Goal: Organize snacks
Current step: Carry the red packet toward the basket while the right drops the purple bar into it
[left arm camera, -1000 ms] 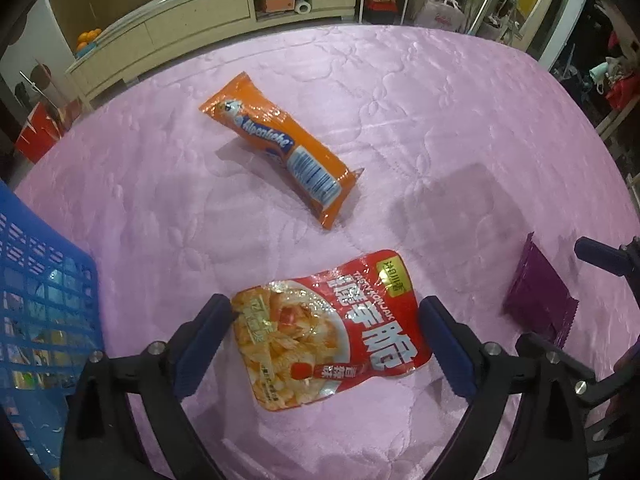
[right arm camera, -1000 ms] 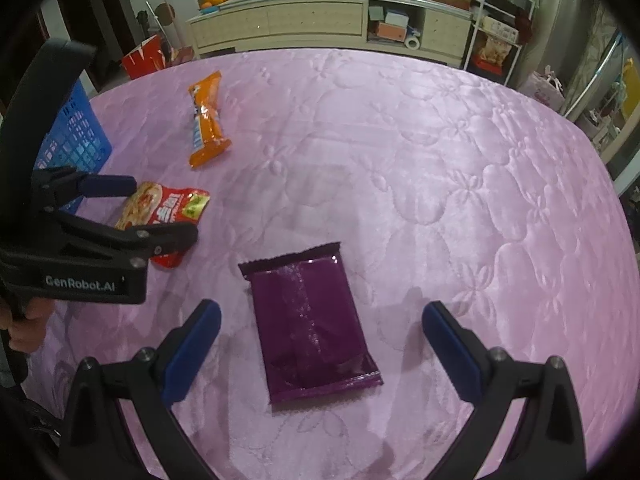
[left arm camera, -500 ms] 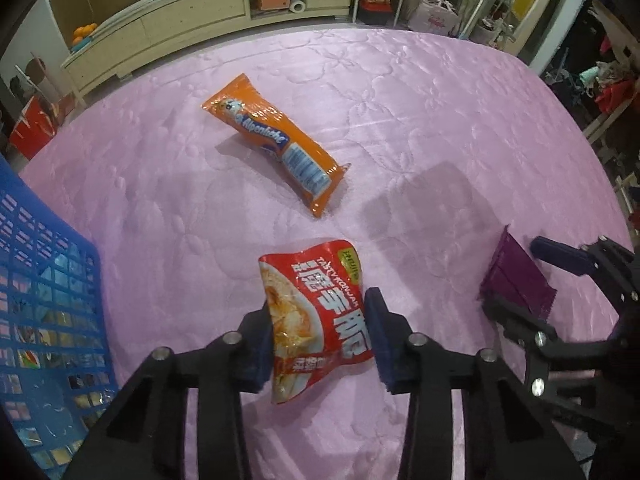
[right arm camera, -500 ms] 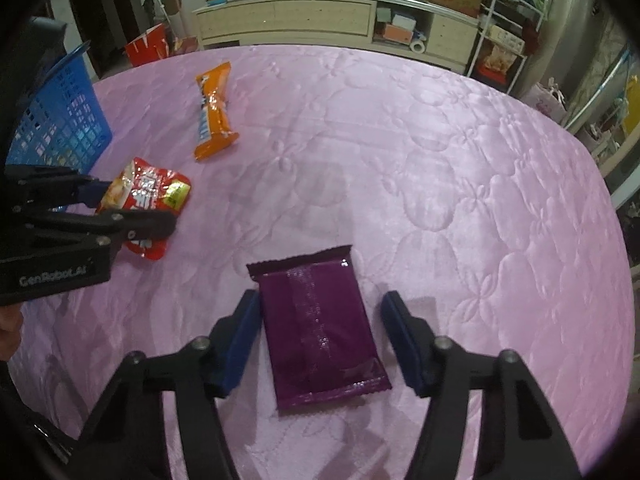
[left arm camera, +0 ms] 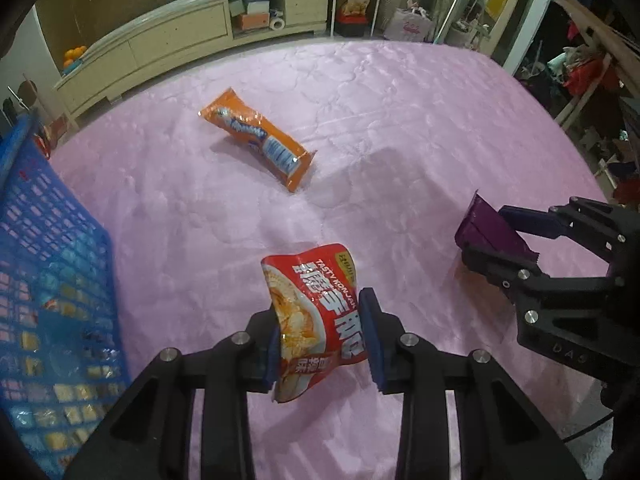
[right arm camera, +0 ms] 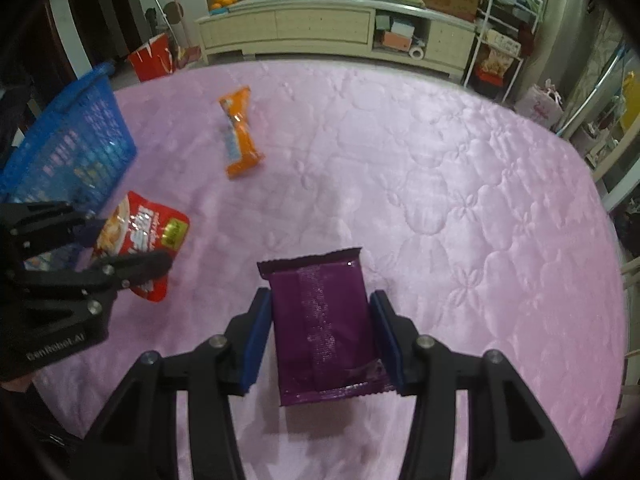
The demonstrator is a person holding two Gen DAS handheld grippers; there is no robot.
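My left gripper (left arm camera: 322, 344) is shut on a red konjac snack pouch (left arm camera: 320, 312) and holds it above the pink quilted tablecloth (left arm camera: 400, 120). My right gripper (right arm camera: 320, 340) is shut on a purple snack packet (right arm camera: 320, 320), also lifted off the cloth. In the right wrist view the left gripper (right arm camera: 132, 252) with the red pouch (right arm camera: 148, 236) is at the left. In the left wrist view the right gripper (left arm camera: 504, 240) with the purple packet (left arm camera: 488, 232) is at the right. An orange wafer packet (left arm camera: 260, 140) lies on the cloth further back; it also shows in the right wrist view (right arm camera: 238, 136).
A blue plastic basket (left arm camera: 44, 280) with several small packets inside stands at the left edge of the table; it also shows in the right wrist view (right arm camera: 68, 148). A cream sideboard (right arm camera: 320, 28) and cluttered shelves (right arm camera: 504, 48) stand beyond the table.
Both grippers have closed from wide open onto their packets. The red pouch and the purple packet have been squeezed and lifted off the cloth.
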